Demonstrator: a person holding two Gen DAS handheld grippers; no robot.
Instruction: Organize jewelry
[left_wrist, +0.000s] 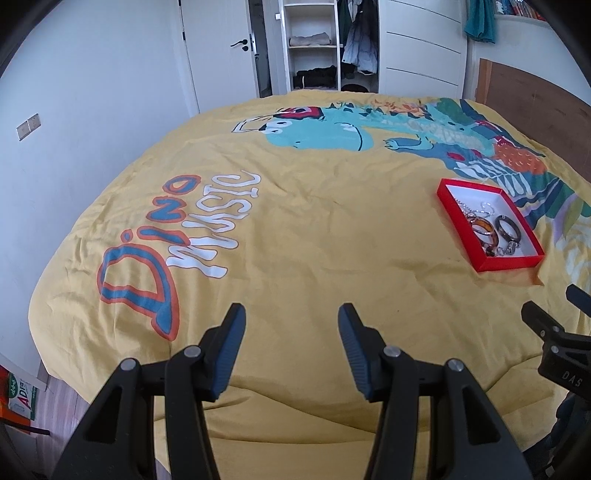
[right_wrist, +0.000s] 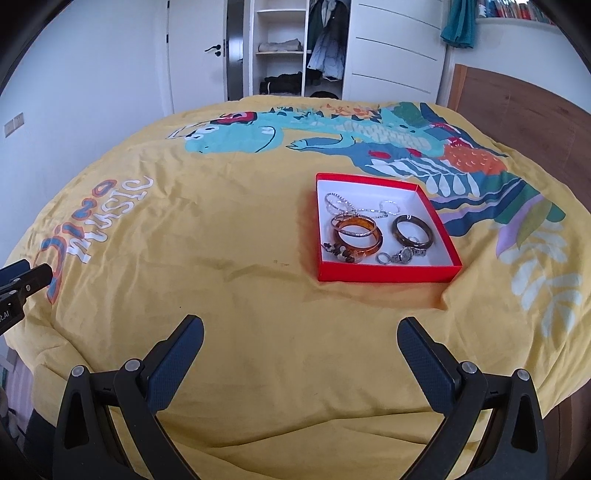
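1. The red box (right_wrist: 384, 275) with its white lining lay on the yellow bedspread (right_wrist: 240, 236), right of centre in the right wrist view and at the right edge of the left wrist view (left_wrist: 489, 264).
2. Inside it, an amber bangle (right_wrist: 357, 236) sat in the lower left part, with a thin silvery bangle (right_wrist: 352, 227) overlapping it.
3. A dark brown bangle (right_wrist: 413, 230) lay to the right of the amber one, apart from it.
4. A small wristwatch (right_wrist: 406, 254) rested along the box's near wall, just below the dark bangle, and a beaded piece (right_wrist: 341, 254) sat in the near left corner.
5. Thin silver chains and rings (right_wrist: 354, 205) were tangled toward the far side of the box.
6. The right gripper (right_wrist: 301, 354) hovered at the bottom of its frame, well short of the box, its fingers (right_wrist: 177, 363) spread wide and holding nothing.
7. The left gripper (left_wrist: 291, 345) hung at the bottom centre of its frame over bare bedspread, its fingers (left_wrist: 229, 354) apart and empty, well left of the box.
8. The bedspread carried a teal dinosaur print (right_wrist: 236, 138) in the upper middle.
9. An open wardrobe (right_wrist: 295, 48) stood at the top of the frame.
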